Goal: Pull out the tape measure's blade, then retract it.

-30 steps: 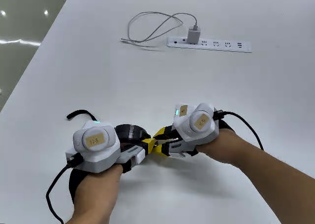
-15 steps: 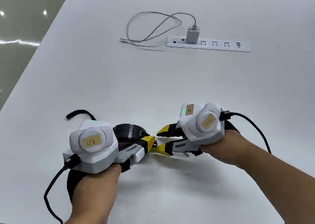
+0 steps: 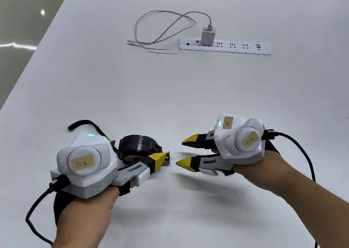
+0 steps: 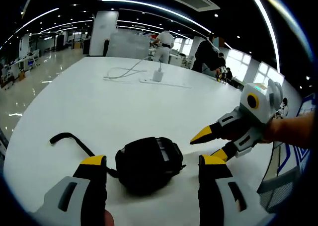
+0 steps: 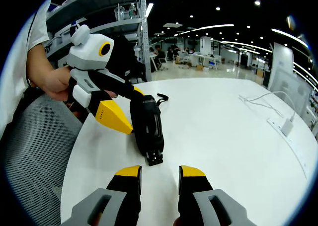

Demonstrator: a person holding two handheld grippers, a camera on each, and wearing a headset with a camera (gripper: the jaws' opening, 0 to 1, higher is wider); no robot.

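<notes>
A black tape measure [image 3: 139, 144] stands on the white table [image 3: 163, 90], its wrist strap [image 3: 80, 126] trailing left. My left gripper [image 3: 140, 154] is open, with the case [image 4: 149, 162] between its yellow-tipped jaws and a small gap showing on each side. The blade's end hook [image 5: 155, 158] sits at the case mouth, with no blade drawn out. My right gripper [image 3: 188, 151] is open, a short way right of the hook and pointing at it. In the right gripper view its jaws [image 5: 160, 172] hold nothing, and the left gripper [image 5: 129, 108] stands beside the case [image 5: 149, 124].
At the far side lies a white power strip [image 3: 223, 44] with a charger [image 3: 207, 36] plugged in and a looped cable [image 3: 163, 27]. The table's left edge [image 3: 32, 73] runs diagonally. A mesh chair [image 5: 35, 136] stands behind the left hand.
My right gripper has opened and drawn back to the right, away from the blade's tip where its jaws met before. The left gripper and tape measure shifted slightly left.
</notes>
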